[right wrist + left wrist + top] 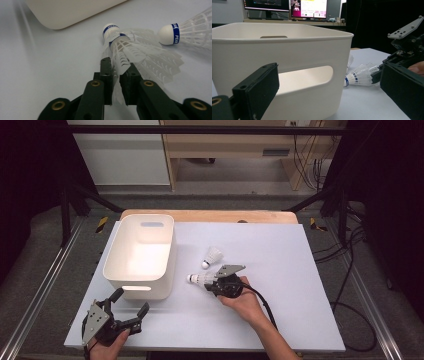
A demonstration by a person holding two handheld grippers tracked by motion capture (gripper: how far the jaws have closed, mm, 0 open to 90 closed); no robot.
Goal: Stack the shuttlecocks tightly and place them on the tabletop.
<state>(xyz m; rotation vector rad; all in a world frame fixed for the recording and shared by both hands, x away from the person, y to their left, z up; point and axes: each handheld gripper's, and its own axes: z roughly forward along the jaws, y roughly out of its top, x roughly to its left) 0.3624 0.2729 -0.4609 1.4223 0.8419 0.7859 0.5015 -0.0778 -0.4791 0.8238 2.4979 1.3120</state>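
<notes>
From above, a desk [280, 320] covered with a white sheet carries a white plastic tub [141, 254] with slotted handles, standing open at the left. A white plastic shuttlecock with a blue-banded cork [200, 279] lies on its side just right of the tub, cork pointing towards it. The right gripper [216, 282], held in a hand [243, 301] that comes in from the bottom edge, has that shuttlecock's skirt between its fingers. A second white shuttlecock [213, 256] lies free a little farther back, near the first. The left gripper [131, 306] rests at the near left corner of the desk, in front of the tub, its fingers spread wide with nothing between them.

In the left gripper view, the two black fingers [259, 91] stand far apart at either side, empty. The tub's [287, 55] near wall, with its handle slot, is close ahead. To the right, the gripped shuttlecock [359, 76] lies on the desk with the right gripper's black body behind it.

In the right gripper view, the black fingers [106, 75] are nearly together, a thin gap between them, with the feathery skirt of the gripped shuttlecock [125, 47] pinched there. Its cork points away, towards the tub's rounded corner [67, 12]. The second shuttlecock [175, 33] lies at upper right, its cork just beside the first one's skirt.
</notes>
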